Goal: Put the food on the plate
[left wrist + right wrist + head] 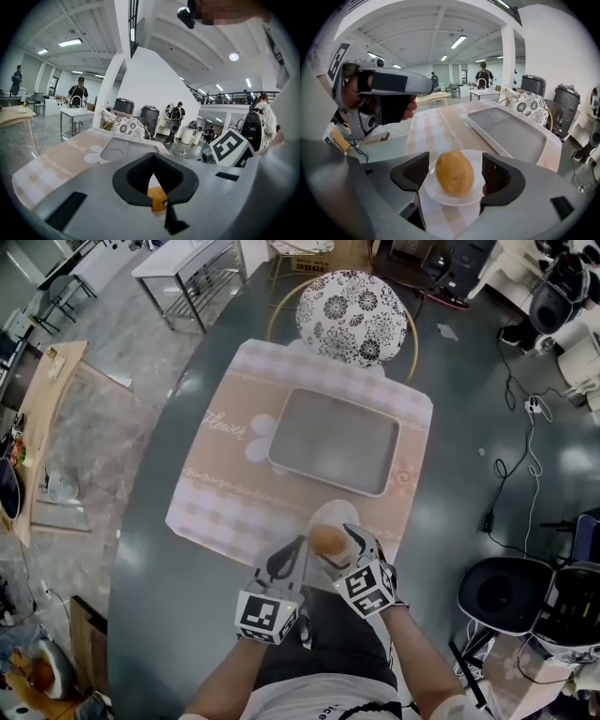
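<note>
A brown, potato-like piece of food [328,539] [454,174] lies on a small white plate [335,513] [432,188] at the near edge of the placemat. My right gripper [331,549] [455,168] is open, one jaw on each side of the food, with gaps showing on both sides. My left gripper [286,564] [154,180] hovers just left of the plate, shut with nothing in it. It also appears in the right gripper view as a grey body [386,86] held in a hand, above the table's left part.
A grey rectangular tray [333,442] [506,131] [125,149] sits past the plate on the pink checked placemat [225,474]. The round dark table [155,568] has a chair with a black-and-white patterned cushion [352,304] at its far side.
</note>
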The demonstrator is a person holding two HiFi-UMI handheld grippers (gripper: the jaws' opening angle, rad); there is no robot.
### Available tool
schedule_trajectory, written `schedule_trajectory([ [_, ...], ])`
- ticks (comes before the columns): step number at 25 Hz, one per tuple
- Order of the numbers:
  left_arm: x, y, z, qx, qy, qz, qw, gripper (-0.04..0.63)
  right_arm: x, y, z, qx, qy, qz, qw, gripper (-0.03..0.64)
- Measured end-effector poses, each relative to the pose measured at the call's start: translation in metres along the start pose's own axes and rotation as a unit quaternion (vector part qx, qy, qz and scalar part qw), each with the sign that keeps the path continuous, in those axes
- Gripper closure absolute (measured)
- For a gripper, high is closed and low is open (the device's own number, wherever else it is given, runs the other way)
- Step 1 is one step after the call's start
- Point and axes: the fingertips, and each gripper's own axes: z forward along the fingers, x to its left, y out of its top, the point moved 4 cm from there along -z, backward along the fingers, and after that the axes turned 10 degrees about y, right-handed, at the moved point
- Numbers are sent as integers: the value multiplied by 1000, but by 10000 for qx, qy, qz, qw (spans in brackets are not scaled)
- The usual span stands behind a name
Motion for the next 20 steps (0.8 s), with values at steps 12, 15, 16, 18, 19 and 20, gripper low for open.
schedule_trajectory([
  [12, -41, 71, -53, 29, -276, 219, 9994, 589, 43, 81, -101, -816, 219, 219, 9962, 293],
  [15, -52, 88, -63, -50, -376, 318, 9988, 589, 51, 102, -126, -1100, 174, 103, 9937, 299],
  [16, -54, 93, -67, -61, -390, 340, 9986, 589, 55, 109, -135, -1175, 132, 45, 9930, 307],
  [18, -57, 101, -77, -76, -385, 372, 9985, 588, 62, 121, -151, -1339, 7, -61, 9910, 407],
  [19, -58, 106, -82, -92, -374, 380, 9985, 589, 65, 127, -158, -1428, -55, -94, 9897, 472],
  [20, -58, 111, -87, -118, -362, 385, 9985, 589, 68, 133, -165, -1519, -110, -113, 9883, 499],
])
